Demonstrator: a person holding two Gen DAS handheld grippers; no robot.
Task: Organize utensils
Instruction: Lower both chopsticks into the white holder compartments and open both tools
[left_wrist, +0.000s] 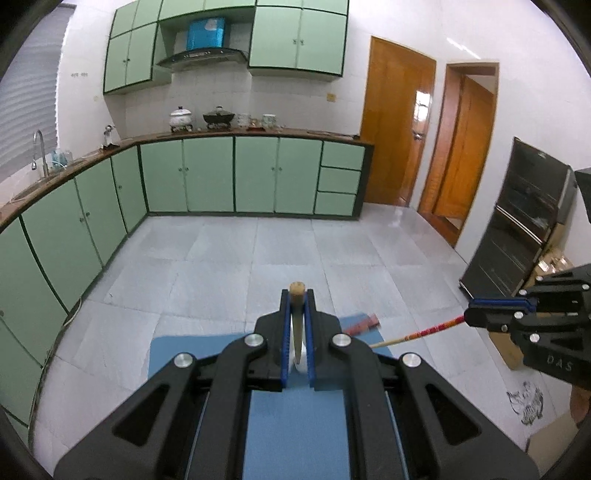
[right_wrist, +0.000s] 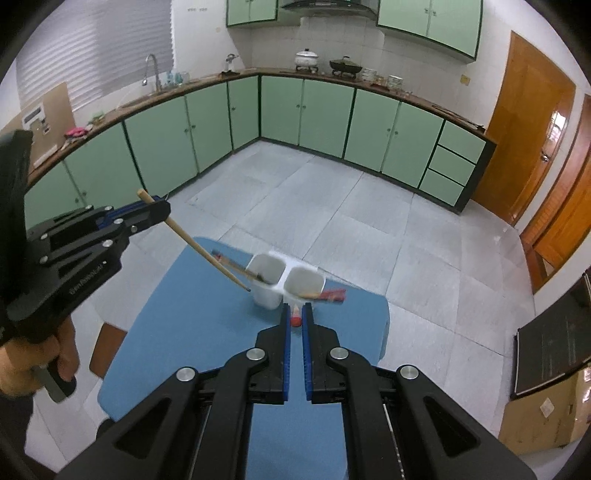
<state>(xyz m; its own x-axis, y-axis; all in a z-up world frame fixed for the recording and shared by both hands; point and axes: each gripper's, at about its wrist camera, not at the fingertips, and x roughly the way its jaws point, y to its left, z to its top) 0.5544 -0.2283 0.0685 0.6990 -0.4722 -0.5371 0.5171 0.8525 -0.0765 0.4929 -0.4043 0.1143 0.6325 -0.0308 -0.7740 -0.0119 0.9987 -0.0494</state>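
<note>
A: Left wrist view, near first: the left gripper (left_wrist: 297, 295) is clamped on a wooden-handled utensil (left_wrist: 297, 291), handle end seen poking out past the blue pads. What's held by the other 1?

B: The right gripper (right_wrist: 296, 314) is clenched on a red-patterned chopstick (left_wrist: 428, 331); its red end (right_wrist: 295, 322) is seen between the nearly closed jaws.

A: Surface below?

B: A blue table (right_wrist: 177, 332) is seen under both tools. On it, just beyond the right gripper, a white 2-compartment holder (right_wrist: 286, 282) is stood upright. The wooden utensil's tip is angled down at the holder's left compartment; contact cannot be told. More utensils (right_wrist: 327, 294), red and wooden, are laid beside the right compartment, blurred.

A: Farther out?

B: Grey tiled floor (left_wrist: 258, 258), then green cabinets (left_wrist: 207, 177) under a brown counter, 2 pots (left_wrist: 199, 117) on it, a sink tap (left_wrist: 38, 149) at left, wooden doors (left_wrist: 397, 129) at right.
</note>
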